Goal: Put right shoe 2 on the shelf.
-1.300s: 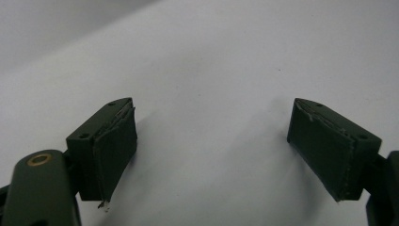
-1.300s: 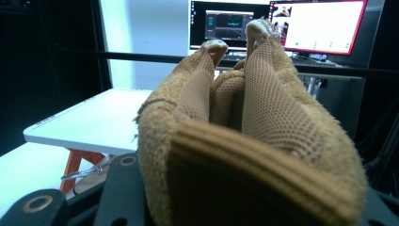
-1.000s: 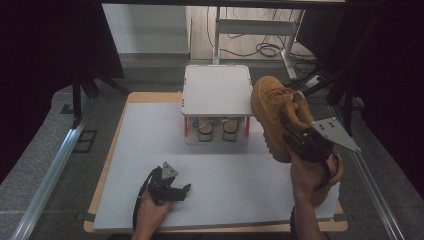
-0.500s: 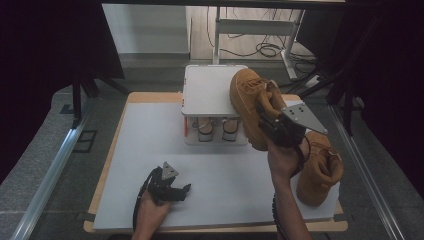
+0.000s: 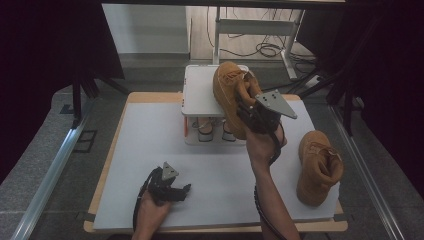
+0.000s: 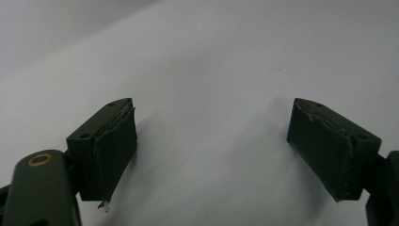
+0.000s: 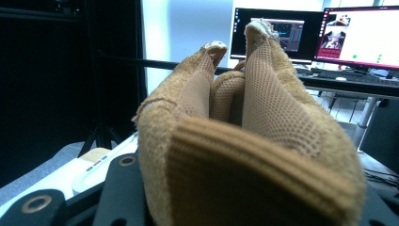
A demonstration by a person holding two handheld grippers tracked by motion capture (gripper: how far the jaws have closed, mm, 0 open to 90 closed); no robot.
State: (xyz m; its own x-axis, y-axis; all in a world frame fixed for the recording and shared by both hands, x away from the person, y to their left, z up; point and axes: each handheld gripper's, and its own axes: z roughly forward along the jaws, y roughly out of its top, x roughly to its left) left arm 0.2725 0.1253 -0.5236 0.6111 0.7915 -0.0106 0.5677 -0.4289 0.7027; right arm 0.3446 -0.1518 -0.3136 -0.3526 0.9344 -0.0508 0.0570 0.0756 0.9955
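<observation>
In the high view, the right hand-held gripper (image 5: 250, 112) is carrying a tan boot (image 5: 231, 97) leftward from beside the white rack (image 5: 200, 92) to over it — placement looks near. The left hand-held gripper (image 6: 211, 150) is resting open on the tabletop (image 6: 211, 56). The right gripper view is showing jaws clamping the boot's collar.

Second tan boot (image 5: 318, 167) upright at the white mat's (image 5: 150, 150) right edge; two lit monitors (image 7: 320, 35) on a far desk.

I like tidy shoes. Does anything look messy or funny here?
Yes. The pair is split: one tan boot hangs in the air, pinched by the right gripper above the white rack, while the other boot lies tipped over on the table.
</observation>
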